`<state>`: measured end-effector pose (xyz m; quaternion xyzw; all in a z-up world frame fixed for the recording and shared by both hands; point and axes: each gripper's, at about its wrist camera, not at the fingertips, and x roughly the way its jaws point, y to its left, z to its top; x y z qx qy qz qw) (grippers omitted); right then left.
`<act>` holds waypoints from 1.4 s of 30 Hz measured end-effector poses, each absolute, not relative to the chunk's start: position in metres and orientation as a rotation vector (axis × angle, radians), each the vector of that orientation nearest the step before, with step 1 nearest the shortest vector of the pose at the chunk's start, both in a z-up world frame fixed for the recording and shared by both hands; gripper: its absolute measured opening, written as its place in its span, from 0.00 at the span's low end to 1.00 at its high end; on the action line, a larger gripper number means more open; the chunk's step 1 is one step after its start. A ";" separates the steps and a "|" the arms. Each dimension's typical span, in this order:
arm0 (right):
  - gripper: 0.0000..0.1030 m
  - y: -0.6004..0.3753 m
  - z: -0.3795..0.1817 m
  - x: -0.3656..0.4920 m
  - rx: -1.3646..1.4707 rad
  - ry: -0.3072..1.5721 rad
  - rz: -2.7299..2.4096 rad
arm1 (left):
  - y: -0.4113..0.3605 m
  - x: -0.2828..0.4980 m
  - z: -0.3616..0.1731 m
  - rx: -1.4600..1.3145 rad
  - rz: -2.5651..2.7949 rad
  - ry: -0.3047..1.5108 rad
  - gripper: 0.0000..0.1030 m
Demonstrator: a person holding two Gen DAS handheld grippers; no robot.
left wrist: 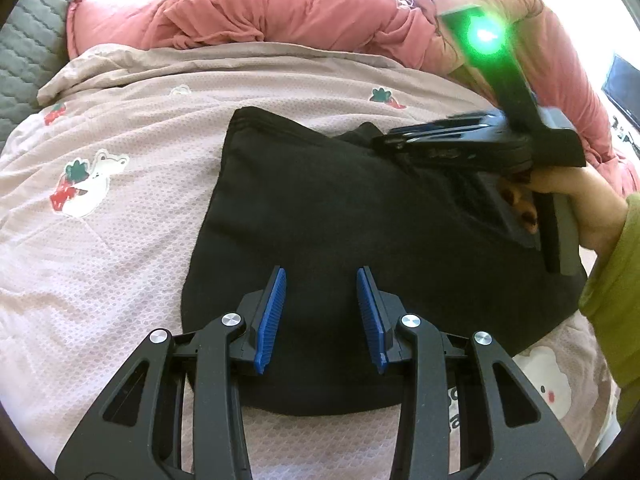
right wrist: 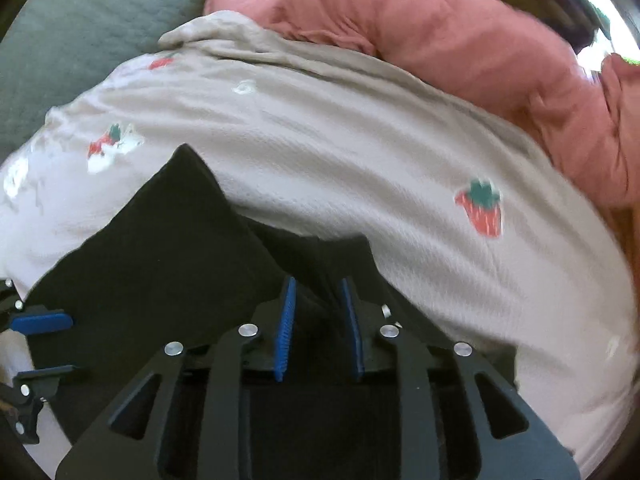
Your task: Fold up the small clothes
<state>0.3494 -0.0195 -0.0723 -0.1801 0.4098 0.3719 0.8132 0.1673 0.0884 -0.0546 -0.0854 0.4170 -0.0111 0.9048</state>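
Strawberry-printed waffle-weave blanket [left wrist: 120, 240], pale pink, is covering the bed under a soft black garment [left wrist: 320, 216] that is lying flat at the middle, one pointed corner aiming away. Left tool [left wrist: 322, 312] is hovering over its near hem, blue ribbed pads apart, released. Right tool [right wrist: 318, 328] is pinching a raised black fold. Puffy salmon quilt [left wrist: 280, 12] is bunching behind.

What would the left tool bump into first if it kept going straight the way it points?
Most likely the black garment lying on the strawberry-print blanket: the left tool points down at it with nothing between, though depth is hard to judge.
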 end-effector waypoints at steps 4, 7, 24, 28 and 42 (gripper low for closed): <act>0.34 -0.091 -0.039 0.352 -0.185 0.798 0.722 | 0.096 0.163 -0.049 -0.197 -0.018 0.837 0.28; 0.37 -0.158 -0.026 0.354 -0.104 0.773 0.598 | 0.099 0.161 -0.044 -0.206 -0.009 0.818 0.28; 0.42 -0.259 -0.080 0.363 0.033 0.926 0.420 | 0.067 0.206 -0.042 -0.108 0.020 0.889 0.34; 0.15 -0.248 -0.087 0.367 -0.056 0.926 0.396 | 0.068 0.212 -0.057 -0.119 0.028 0.924 0.37; 0.15 -0.275 -0.103 0.372 -0.016 0.913 0.288 | 0.082 0.214 -0.063 -0.155 0.072 0.911 0.37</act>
